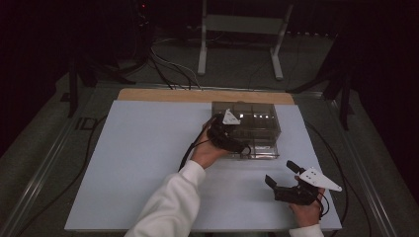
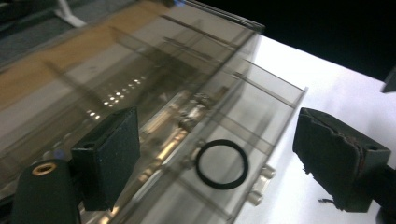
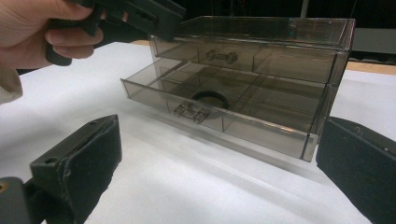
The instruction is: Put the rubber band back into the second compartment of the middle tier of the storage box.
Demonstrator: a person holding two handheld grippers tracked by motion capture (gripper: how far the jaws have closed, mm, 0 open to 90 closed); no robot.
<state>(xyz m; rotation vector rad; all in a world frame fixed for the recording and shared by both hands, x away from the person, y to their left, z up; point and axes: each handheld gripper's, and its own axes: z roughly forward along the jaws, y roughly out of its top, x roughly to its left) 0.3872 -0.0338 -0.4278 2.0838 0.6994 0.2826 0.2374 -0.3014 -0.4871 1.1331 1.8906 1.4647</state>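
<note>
Jaws wide apart on the left gripper (image 1: 241, 148), nothing between them, and it hangs right over the near left corner of the smoky clear drawer box (image 1: 257, 114), the person's left hand (image 1: 207, 148) wrapped around its body. Look along those jaws in the left gripper view and the pulled-out lower drawer (image 2: 233, 140) sits just beneath, with a black ring (image 2: 221, 164) lying flat in one of its front compartments, roughly midway between the two pads but below them, not touched. From the right gripper view the same lower drawer (image 3: 219, 109) juts forward of the shut upper drawer (image 3: 247, 58), its small clear handle (image 3: 190, 111) facing out, the ring (image 3: 208, 98) just behind it. Right gripper (image 1: 281, 174) now: jaws spread as well, empty, held low above the white tabletop (image 1: 143, 163) near its front right edge, well apart from the box, in the right hand (image 1: 307, 212). Plenty of bare white surface to the left and in front of the box; the box itself stands toward the far edge, close to the wooden strip (image 1: 197, 95) along the back.
</note>
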